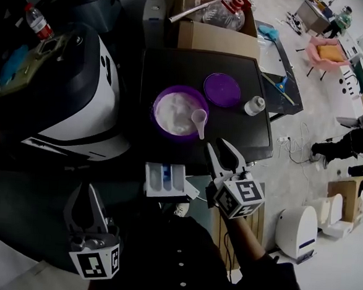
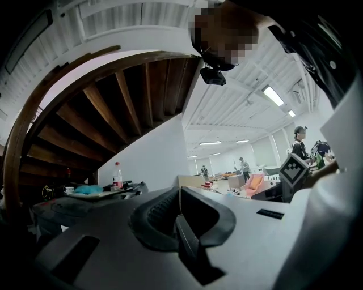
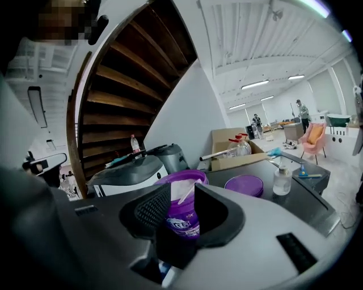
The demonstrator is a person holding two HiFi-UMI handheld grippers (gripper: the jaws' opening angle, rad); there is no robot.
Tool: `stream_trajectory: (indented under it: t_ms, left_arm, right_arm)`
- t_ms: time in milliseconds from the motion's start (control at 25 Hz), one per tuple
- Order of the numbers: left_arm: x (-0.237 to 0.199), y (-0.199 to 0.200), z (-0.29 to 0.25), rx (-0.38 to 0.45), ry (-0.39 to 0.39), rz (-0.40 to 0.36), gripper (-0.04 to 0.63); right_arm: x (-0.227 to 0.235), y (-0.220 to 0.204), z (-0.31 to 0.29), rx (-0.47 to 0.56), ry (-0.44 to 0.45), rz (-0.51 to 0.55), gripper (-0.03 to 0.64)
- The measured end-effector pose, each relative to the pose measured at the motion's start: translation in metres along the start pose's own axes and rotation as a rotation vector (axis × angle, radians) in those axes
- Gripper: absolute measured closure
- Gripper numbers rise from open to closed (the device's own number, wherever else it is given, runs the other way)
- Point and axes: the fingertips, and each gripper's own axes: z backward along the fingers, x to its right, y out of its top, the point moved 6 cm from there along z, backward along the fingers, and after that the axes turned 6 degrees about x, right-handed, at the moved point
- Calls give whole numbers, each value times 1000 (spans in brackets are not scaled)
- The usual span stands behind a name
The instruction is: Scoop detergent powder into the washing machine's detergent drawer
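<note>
Right gripper (image 1: 221,153) has its jaws part open and empty, aimed at the purple detergent tub (image 1: 179,113) on the table (image 1: 156,65), likely after the scoop (image 1: 199,119) stuck in the powder. Lid (image 1: 222,89) is off, just beside the tub. Detergent drawer (image 1: 165,180) is pulled out on the tub's near side, ready. Left gripper (image 1: 85,196) has its jaws together, idle. One of each thing, two grippers.

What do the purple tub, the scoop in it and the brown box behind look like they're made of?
Purple tub: probably plastic, smooth, slightly glossy wall with a printed label. Scoop: likely plastic, whitish and translucent. Brown box: cardboard, matte, with folded flaps.
</note>
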Motion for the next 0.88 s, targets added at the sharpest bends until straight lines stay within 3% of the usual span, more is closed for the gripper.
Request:
stream_trajectory:
  t_ms: [200,480,600,880]
  left_arm:
    - [-8,-18,-12,-56,-10,21,571]
    - [-12,-31,-25,-87,-23,31,571]
    - [-13,-33,-29,-93,-27,35,571]
    - [-12,-35,-35,-92,-32,41,571]
  right_arm:
    - [3,-20,-25,-41,-13,-177,489]
    - [6,-33,-36,-51,4,-340,506]
    - [7,-31,-37,-34,6,-363,578]
    - [8,-27,-36,-38,21,-331,584]
